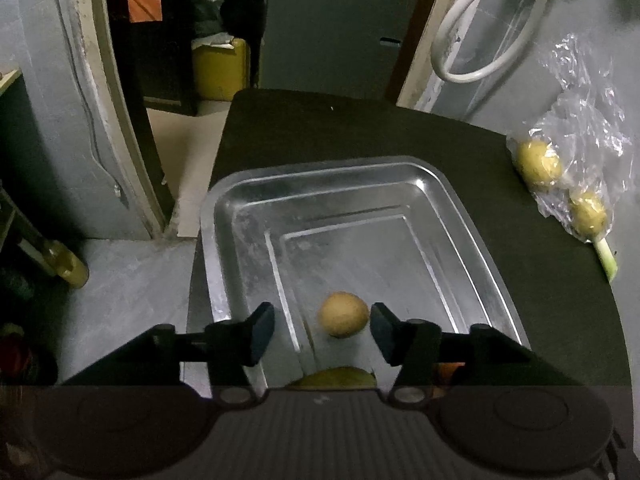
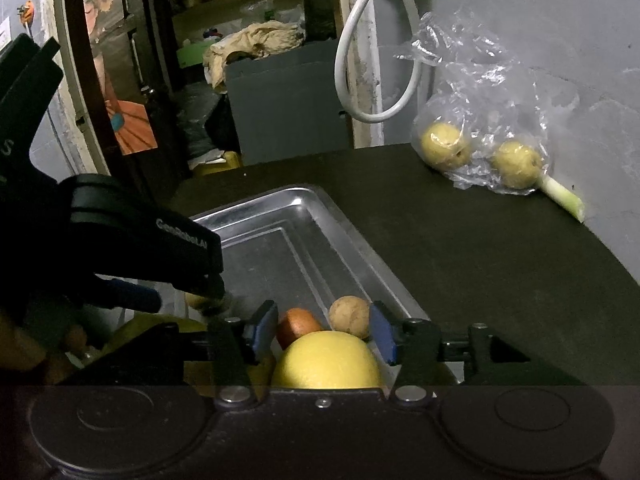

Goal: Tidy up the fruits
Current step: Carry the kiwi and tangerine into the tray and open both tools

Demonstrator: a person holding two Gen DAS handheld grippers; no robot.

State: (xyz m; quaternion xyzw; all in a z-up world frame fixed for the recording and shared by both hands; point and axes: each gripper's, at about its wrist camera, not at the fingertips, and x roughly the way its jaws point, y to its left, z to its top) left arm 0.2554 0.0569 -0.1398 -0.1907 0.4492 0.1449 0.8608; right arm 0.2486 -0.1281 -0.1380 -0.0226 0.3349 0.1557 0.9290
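Note:
A metal tray [image 1: 224, 240] lies on the dark table [image 1: 320, 132]. My left gripper [image 1: 323, 332] is open low over its near end. A small tan fruit [image 1: 343, 314], blurred, is between the fingers and touches neither pad. A yellow-green fruit [image 1: 334, 378] peeks out below it. My right gripper [image 2: 323, 334] is open above a big yellow fruit [image 2: 326, 360] at the near end of the tray [image 2: 304, 240]. An orange fruit [image 2: 298, 326] and a round brown fruit [image 2: 349, 316] lie just beyond. The left gripper [image 2: 140, 252] shows at the left.
A clear plastic bag [image 2: 480, 92] with two yellow fruits [image 2: 446, 146] rests against the grey wall at the table's far right, a green stalk [image 2: 562, 196] beside it. A white cable loop [image 2: 360, 80] hangs behind. The table's left edge drops to the floor [image 1: 132, 280].

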